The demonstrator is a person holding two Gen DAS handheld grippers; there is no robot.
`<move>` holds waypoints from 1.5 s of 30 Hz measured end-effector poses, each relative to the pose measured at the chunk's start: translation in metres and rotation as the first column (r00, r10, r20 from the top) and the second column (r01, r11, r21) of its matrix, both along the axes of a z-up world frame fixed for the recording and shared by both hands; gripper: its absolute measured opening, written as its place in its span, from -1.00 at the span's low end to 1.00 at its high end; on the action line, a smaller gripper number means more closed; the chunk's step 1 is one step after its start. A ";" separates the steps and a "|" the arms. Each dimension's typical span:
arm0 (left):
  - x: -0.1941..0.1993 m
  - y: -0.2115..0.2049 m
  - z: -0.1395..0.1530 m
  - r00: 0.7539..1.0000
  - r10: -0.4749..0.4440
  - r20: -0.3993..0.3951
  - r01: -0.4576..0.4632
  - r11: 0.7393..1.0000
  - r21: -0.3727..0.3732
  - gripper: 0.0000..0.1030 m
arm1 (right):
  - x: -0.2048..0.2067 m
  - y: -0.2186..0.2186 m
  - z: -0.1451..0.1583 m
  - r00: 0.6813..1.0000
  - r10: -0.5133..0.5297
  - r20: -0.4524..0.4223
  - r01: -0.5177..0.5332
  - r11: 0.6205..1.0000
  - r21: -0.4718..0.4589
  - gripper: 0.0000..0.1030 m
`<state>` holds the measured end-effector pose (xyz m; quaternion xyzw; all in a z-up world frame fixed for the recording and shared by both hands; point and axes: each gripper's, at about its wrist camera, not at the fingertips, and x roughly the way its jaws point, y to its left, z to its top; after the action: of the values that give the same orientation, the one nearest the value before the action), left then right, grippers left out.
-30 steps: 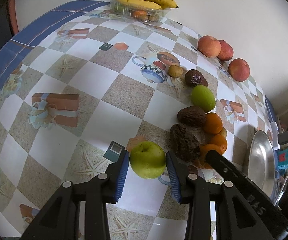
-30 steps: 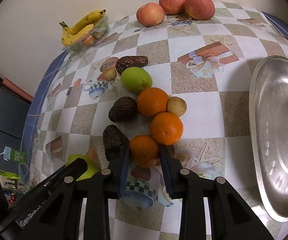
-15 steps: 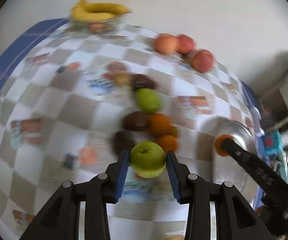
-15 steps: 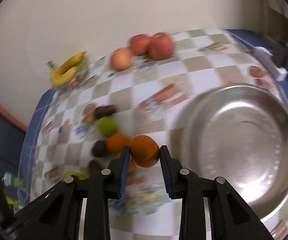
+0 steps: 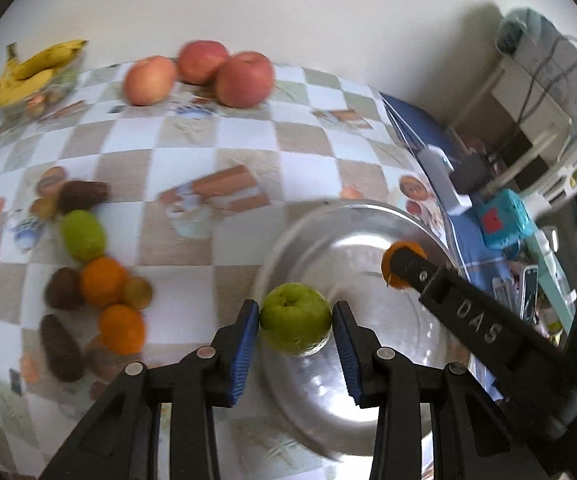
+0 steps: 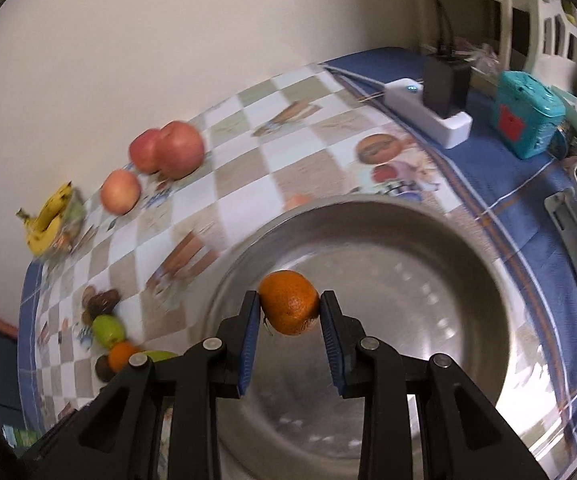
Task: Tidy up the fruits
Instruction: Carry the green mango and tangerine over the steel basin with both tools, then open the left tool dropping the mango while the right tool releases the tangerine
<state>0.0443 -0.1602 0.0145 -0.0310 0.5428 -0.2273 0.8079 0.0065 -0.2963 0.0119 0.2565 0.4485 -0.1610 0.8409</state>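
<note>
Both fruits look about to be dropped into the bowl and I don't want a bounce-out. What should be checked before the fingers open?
1. Left gripper clamps green apple: ok.
2. Right gripper clamps orange: ok.
3. Both fruits over the metal bowl: ok.
4. Bowl holds nothing else: ok.
5. Grippers apart from each other: ok.
6. Fruits low enough to release gently: cannot tell.

The apple is green, the orange bright orange. The bowl is silver; the tablecloth is beige-and-white checked, edged blue.
</note>
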 end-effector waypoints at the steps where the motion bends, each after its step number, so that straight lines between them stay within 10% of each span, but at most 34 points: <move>1: 0.000 -0.004 -0.002 1.000 -0.007 -0.001 0.007 1.000 0.006 -0.21 | 0.001 -0.005 -0.001 1.000 -0.011 -0.003 0.011 1.000 0.005 -0.37; 17: 0.023 -0.029 -0.031 0.997 -0.028 0.071 0.018 0.990 0.143 -0.21 | 0.025 -0.014 -0.039 0.998 0.016 -0.067 -0.011 0.998 0.063 -0.37; 45: 0.011 -0.002 -0.008 0.997 -0.016 0.071 0.009 0.996 0.094 -0.18 | 0.017 0.002 -0.015 0.997 0.050 -0.051 -0.048 0.998 0.026 -0.34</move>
<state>0.0552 -0.1622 0.0069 0.0185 0.5236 -0.2078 0.8260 0.0235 -0.2947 -0.0030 0.2516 0.4780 -0.1413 0.8296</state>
